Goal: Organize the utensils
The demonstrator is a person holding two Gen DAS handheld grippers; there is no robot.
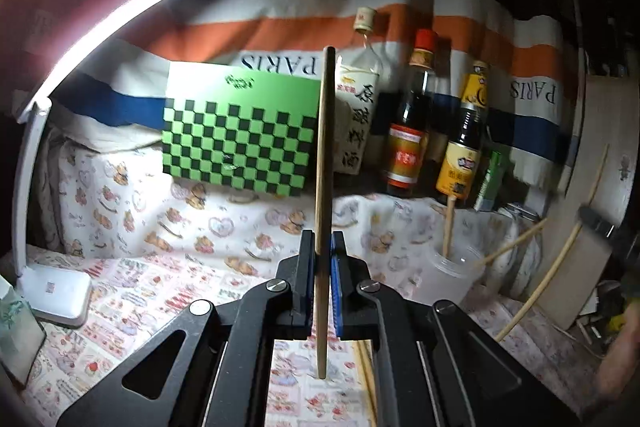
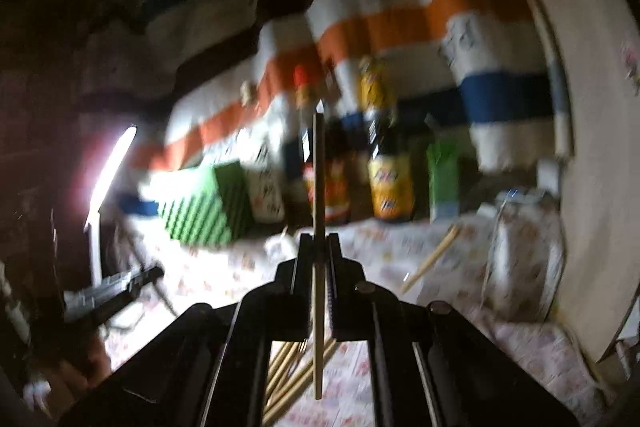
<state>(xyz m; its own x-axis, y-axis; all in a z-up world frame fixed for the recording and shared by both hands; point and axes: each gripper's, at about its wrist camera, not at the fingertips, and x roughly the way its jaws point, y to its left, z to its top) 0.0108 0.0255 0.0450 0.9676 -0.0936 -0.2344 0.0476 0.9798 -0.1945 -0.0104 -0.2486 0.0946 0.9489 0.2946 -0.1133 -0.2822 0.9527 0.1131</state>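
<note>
My left gripper [image 1: 322, 247] is shut on a wooden chopstick [image 1: 325, 155] and holds it upright above the patterned cloth. To its right stands a clear plastic cup [image 1: 448, 273] with one chopstick [image 1: 449, 225] in it and another leaning at its rim. My right gripper [image 2: 319, 247] is shut on a thin chopstick [image 2: 318, 187], also upright; this view is blurred. Several loose chopsticks [image 2: 292, 367] lie on the cloth below the right gripper. The right gripper shows at the right edge of the left wrist view [image 1: 596, 223], holding a long chopstick.
Three sauce bottles [image 1: 408, 123] and a green checkered board [image 1: 236, 127] stand at the back against a striped cloth. A white desk lamp [image 1: 52, 287] stands at the left. A wooden board [image 1: 584, 227] leans at the right. A small green box [image 1: 490, 183] stands beside the bottles.
</note>
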